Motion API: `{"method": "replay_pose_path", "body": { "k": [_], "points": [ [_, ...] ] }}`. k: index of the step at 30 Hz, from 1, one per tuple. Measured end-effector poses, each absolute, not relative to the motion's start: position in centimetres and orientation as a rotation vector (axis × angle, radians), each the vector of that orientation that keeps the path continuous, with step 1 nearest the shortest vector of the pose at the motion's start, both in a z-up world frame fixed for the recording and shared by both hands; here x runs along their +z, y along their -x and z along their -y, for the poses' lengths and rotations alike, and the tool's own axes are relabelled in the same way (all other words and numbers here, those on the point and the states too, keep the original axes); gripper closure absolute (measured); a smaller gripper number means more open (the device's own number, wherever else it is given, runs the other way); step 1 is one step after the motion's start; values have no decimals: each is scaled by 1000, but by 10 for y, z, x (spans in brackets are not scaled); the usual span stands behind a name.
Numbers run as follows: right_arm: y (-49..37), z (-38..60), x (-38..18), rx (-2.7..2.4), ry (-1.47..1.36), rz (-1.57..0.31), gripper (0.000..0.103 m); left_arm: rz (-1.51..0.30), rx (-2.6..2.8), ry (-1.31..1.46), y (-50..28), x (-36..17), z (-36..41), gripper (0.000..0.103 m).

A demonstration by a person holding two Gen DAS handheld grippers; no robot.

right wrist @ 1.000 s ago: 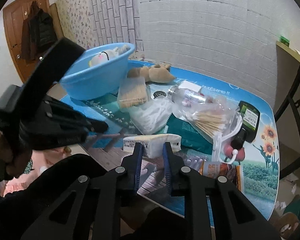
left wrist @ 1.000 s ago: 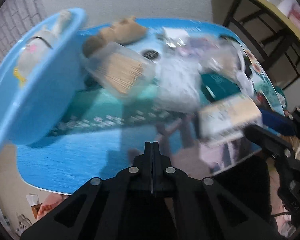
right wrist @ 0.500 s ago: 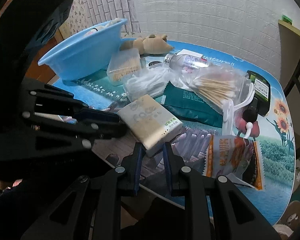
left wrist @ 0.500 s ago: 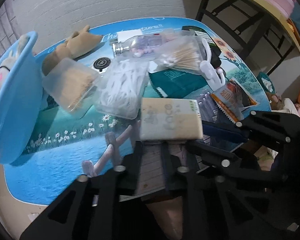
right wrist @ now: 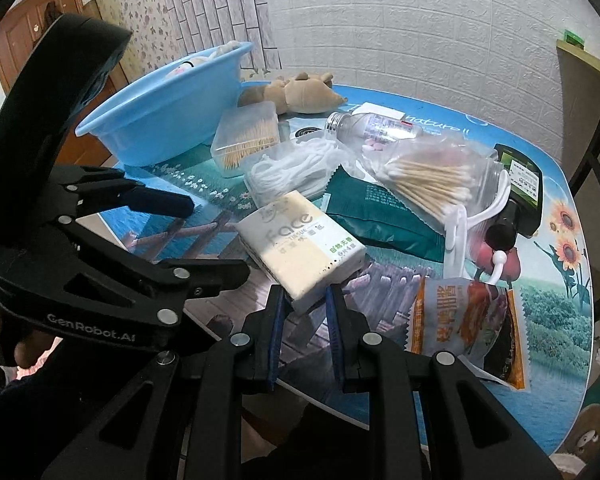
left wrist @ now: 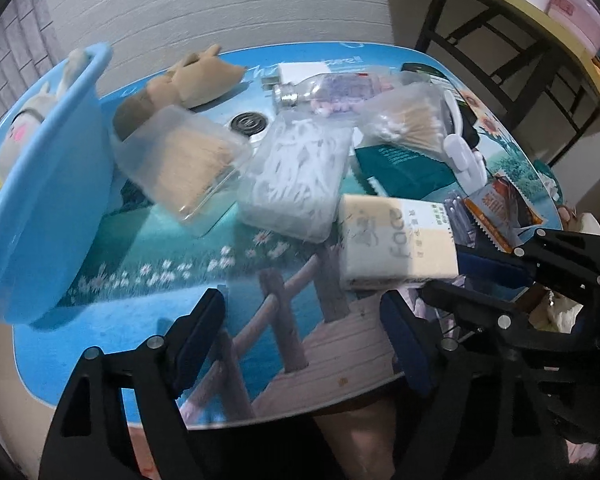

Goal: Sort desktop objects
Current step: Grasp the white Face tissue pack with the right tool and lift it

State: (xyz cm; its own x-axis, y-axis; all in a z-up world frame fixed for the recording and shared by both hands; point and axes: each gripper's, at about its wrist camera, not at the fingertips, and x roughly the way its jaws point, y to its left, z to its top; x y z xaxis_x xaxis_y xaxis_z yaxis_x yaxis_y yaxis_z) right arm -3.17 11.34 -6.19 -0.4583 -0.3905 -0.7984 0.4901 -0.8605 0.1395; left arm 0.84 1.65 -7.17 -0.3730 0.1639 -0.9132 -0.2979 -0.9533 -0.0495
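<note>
Left tongs (left wrist: 300, 332), clamped shut a moment ago, are now opening wide over bare desk (left wrist: 112, 332) with nothing between the pads, likely readying to take an item. Right tongs (right wrist: 305, 316) stay narrowly closed on the near corner of the tissue pack (right wrist: 300, 248), which has come forward to the desk's front edge; whether it is lifted clear is hard to tell. The blue basin (right wrist: 160, 120) waits at far left.

White brick wall (right wrist: 420, 32), wooden door (right wrist: 32, 36) (far left), shelf frame (left wrist: 500, 40).
</note>
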Motion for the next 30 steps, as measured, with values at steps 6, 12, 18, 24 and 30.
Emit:
{"method": "replay_pose_path", "body": {
  "k": [6,12,18,24,30],
  "points": [
    [35,-117,-61,-2250,-1225,-133,84,-239,2315,1514,-6,-71,-33,33],
    [29,-106,-58,-2205,-1196,-171,94,-238,2236,1468,-11,-68,-45,60],
    [32,-109,-58,-2204,-1210,-220,92,-239,2278,1534,-3,-71,-39,30],
    [37,-119,-53,-2236,-1194,-242,43,-153,2296,1514,3,-69,-18,16],
    [55,-103,-65,-2137,-1199,-380,42,-287,2256,1513,11,-77,-33,16]
  ]
}}
